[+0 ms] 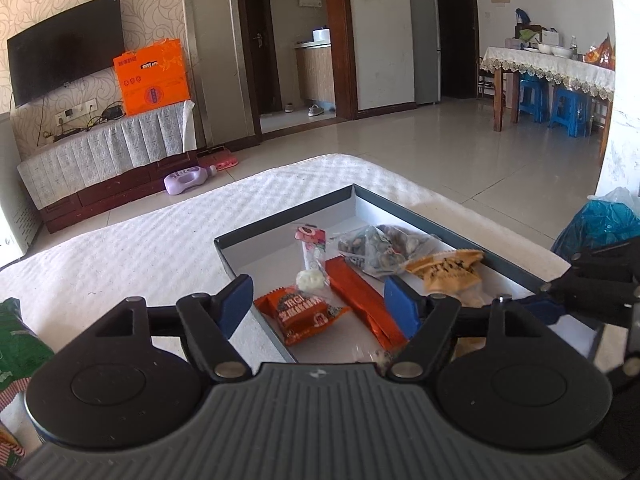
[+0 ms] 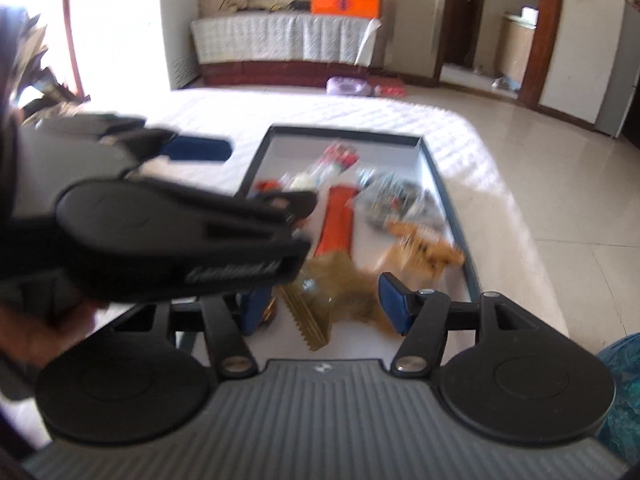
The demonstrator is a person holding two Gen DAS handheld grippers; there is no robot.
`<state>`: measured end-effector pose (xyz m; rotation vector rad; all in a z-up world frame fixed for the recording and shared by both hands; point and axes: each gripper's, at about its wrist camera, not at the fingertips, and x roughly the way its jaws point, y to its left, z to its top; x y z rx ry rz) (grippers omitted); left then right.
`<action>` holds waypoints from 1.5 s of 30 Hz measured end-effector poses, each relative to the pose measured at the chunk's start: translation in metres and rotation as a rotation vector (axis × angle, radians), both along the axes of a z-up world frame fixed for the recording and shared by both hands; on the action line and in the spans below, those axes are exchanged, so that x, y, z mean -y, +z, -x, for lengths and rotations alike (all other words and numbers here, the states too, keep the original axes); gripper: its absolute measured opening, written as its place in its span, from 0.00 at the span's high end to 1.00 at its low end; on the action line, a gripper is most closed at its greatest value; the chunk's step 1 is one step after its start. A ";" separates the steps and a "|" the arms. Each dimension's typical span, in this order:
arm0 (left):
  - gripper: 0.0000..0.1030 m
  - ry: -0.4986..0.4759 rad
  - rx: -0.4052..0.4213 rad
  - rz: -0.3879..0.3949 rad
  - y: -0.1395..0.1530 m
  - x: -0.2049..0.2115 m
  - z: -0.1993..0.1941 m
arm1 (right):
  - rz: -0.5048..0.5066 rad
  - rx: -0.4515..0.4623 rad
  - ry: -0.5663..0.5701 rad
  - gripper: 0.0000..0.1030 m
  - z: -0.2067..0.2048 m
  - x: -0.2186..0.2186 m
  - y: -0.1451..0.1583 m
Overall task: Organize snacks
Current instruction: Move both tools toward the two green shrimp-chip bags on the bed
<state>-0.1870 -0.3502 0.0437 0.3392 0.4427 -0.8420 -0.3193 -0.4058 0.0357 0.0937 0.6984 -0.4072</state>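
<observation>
**Snack box part filled, both tongs spread over it**

A white quilted table cover (image 1: 168,236) carries the whole job, and on it sits a shallow box (image 1: 280,208) with dark walls and a pale floor, the place where the snacks are being gathered.

Inside the box lie several packets. Largest is a clear bag of dark wrapped sweets (image 1: 380,250) toward the far right. Beside it, nearer the right wall, is a yellow-orange packet (image 1: 448,270). A long orange bar (image 1: 366,304) runs down the middle, a squat orange packet (image 1: 302,312) lies at the near left, and a small clear sachet with a red top (image 1: 311,256) stands between them toward the back. The right wrist view also shows a golden wrapper with a toothed edge (image 2: 320,312) lying on the box floor at the near end, blurred.

The left gripper (image 1: 320,304) hangs above the near left of the box with its jaws spread and nothing between the pads. The right gripper (image 2: 324,304) hovers over the near end, jaws also spread; the golden wrapper lies between and below them, and the pads do not seem to press on it, though blur makes this less sure.

As a judgement, the sorting is well under way: six items are already in the box. A green packet (image 1: 16,340) at the left edge lies outside it on the cover, so at least that one probably remains to be brought in.
</observation>
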 end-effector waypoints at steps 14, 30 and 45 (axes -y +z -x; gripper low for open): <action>0.20 0.043 -0.002 0.014 0.010 -0.051 0.056 | 0.015 0.081 -0.068 0.34 0.057 -0.031 0.012; 0.12 0.271 -0.008 0.006 0.030 -0.157 0.033 | -0.005 0.129 0.043 0.33 0.004 -0.079 0.016; 0.07 0.470 -0.001 0.025 0.030 -0.235 0.004 | -0.067 0.178 0.124 0.33 -0.045 -0.122 0.008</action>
